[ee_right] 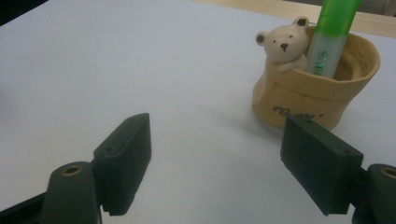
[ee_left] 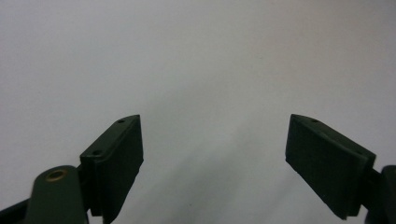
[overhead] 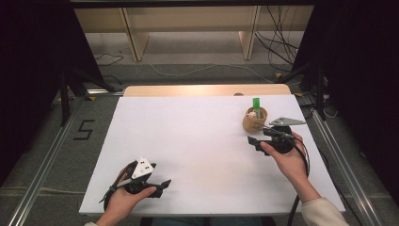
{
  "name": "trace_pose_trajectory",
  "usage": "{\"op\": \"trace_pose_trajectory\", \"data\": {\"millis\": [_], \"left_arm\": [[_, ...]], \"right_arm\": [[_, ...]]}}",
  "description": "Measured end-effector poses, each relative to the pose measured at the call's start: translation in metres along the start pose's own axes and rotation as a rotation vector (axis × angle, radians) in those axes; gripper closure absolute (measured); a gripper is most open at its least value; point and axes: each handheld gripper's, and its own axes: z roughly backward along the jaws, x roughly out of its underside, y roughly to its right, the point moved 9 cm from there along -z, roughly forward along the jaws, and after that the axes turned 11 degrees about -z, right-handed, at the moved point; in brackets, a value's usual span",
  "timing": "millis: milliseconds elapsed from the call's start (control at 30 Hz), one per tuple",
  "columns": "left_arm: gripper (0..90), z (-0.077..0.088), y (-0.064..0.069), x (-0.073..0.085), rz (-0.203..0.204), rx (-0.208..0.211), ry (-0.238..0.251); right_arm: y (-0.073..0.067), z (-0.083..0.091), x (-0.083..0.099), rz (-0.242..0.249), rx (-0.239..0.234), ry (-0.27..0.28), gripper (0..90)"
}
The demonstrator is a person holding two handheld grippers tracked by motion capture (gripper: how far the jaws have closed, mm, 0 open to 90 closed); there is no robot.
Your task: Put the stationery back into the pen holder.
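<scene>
The white table (overhead: pixel 202 155) carries one small group of things, well toward its far right corner. There a tan cup (ee_right: pixel 317 88) stands upright with a little bear figure (ee_right: pixel 283 46) clinging to its rim and a green highlighter (ee_right: pixel 332 37) standing inside, leaning on the wall.

The right gripper (overhead: pixel 256 140) hovers just beside the cup on its near side, jaws spread wide and empty. The left gripper (overhead: pixel 162 184) rests near the table's near left corner, jaws likewise parted over bare surface.

Probably the highlighter is the target. To grasp it well, come from above, close the jaws on the upper barrel clear of the bear, and lift straight so the cup does not tip.
</scene>
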Motion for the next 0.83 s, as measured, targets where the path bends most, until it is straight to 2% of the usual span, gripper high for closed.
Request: {"op": "trace_pose_trajectory", "data": {"millis": [200, 367, 567, 733, 800, 833], "left_arm": [[19.3, 0.000, 0.000, 0.000, -0.001, -0.001, 0.000], [19.3, 0.000, 0.000, 0.000, -0.001, 0.000, 0.001], [19.0, 0.001, 0.001, -0.001, 0.006, 0.000, 0.012], [18.4, 0.000, 0.004, -0.002, 0.007, 0.015, 0.015], [18.2, -0.001, 0.007, -0.005, 0.019, 0.027, 0.029], [18.2, -0.001, 0.008, -0.006, 0.005, 0.032, 0.029]], "right_arm": [[-0.005, 0.001, 0.012, 0.006, -0.019, -0.025, 25.2], [-0.011, 0.006, 0.022, 0.017, -0.046, -0.025, 25.1], [-0.018, 0.016, 0.045, 0.026, -0.096, -0.020, 23.9], [-0.021, 0.024, 0.066, 0.027, -0.129, -0.005, 21.1], [-0.022, 0.025, 0.073, 0.028, -0.144, -0.011, 19.2], [-0.022, 0.025, 0.076, 0.024, -0.144, -0.016, 18.5]]}}
